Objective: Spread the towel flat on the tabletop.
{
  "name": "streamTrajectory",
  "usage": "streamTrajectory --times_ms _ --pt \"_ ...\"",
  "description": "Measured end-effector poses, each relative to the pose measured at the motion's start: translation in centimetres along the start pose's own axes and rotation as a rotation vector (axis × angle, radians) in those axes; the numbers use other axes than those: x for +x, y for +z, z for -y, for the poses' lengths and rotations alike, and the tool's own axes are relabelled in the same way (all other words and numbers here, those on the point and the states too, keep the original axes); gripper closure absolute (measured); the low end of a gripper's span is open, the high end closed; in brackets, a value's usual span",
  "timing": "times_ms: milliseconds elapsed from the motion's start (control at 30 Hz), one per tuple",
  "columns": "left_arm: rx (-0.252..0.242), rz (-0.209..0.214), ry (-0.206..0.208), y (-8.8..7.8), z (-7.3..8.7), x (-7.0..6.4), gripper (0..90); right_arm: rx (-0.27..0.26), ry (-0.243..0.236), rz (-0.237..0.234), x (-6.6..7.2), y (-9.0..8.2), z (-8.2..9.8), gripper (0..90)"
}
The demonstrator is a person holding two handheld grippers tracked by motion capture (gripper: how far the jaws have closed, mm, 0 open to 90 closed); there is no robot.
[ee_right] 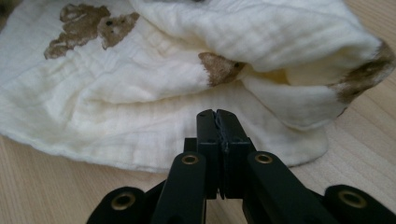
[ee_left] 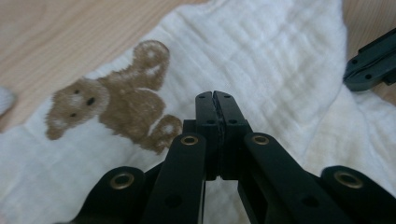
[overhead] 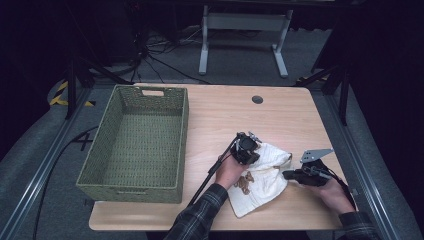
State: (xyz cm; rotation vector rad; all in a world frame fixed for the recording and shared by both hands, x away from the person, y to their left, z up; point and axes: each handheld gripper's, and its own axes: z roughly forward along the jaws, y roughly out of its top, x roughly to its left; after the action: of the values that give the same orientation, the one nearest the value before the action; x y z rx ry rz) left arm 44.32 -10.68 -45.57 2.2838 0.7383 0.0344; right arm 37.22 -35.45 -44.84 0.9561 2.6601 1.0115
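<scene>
Cream cloth (overhead: 260, 180) lies at the tabletop's (overhead: 225, 115) five o'clock; left claw (ee_left: 216, 99) and right claw (ee_right: 216, 116) are both closed, empty.

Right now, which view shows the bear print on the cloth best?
The left gripper view: the whole brown bear print lies flat, close and sharp on the white cloth. The right gripper view shows it farther off near the corner; the high view shows a tiny brown mark.

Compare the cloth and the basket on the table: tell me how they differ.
The cloth is cream-white with brown bear prints; the basket is green and woven. The cloth lies soft and crumpled at the table's right front, between the two grippers; the basket stands stiff and rectangular at the left, apart from them. The basket is far larger. Both rest on the wooden table.
</scene>
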Motion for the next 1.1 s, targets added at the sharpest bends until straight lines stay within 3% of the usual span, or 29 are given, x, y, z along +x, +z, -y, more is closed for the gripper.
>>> streamTrajectory --times_ms 33,100,200,433,667,900,967,1100 --pt "0.019 -0.006 0.004 0.0 0.0 0.1 89.7 0.007 -0.007 0.005 0.1 0.1 0.0 89.1" --pt "0.006 -0.007 -0.003 0.0 0.1 0.3 89.8 0.010 -0.012 0.010 0.2 0.1 0.1 89.3" --pt "0.026 -0.051 -0.006 -0.4 0.1 0.6 89.8 0.017 -0.016 0.017 0.3 -0.1 0.2 89.5" --pt "0.027 -0.097 -0.057 -1.5 0.8 2.3 89.9 0.035 -0.029 0.034 1.0 -0.9 1.0 89.6" --pt "0.027 -0.168 -0.072 -2.6 1.5 3.8 89.9 0.028 -0.013 0.011 1.4 -1.8 2.3 89.7" --pt "0.016 -0.220 -0.131 -3.6 2.3 5.2 89.9 0.033 -0.023 -0.014 2.1 -2.4 3.1 89.7" --pt "0.012 -0.218 -0.142 -3.7 2.4 5.4 89.8 0.033 -0.028 -0.021 2.3 -2.4 3.2 89.7" --pt "-0.009 -0.170 -0.156 -4.2 2.7 4.9 89.7 0.027 -0.038 -0.020 2.5 -2.5 3.2 89.5"
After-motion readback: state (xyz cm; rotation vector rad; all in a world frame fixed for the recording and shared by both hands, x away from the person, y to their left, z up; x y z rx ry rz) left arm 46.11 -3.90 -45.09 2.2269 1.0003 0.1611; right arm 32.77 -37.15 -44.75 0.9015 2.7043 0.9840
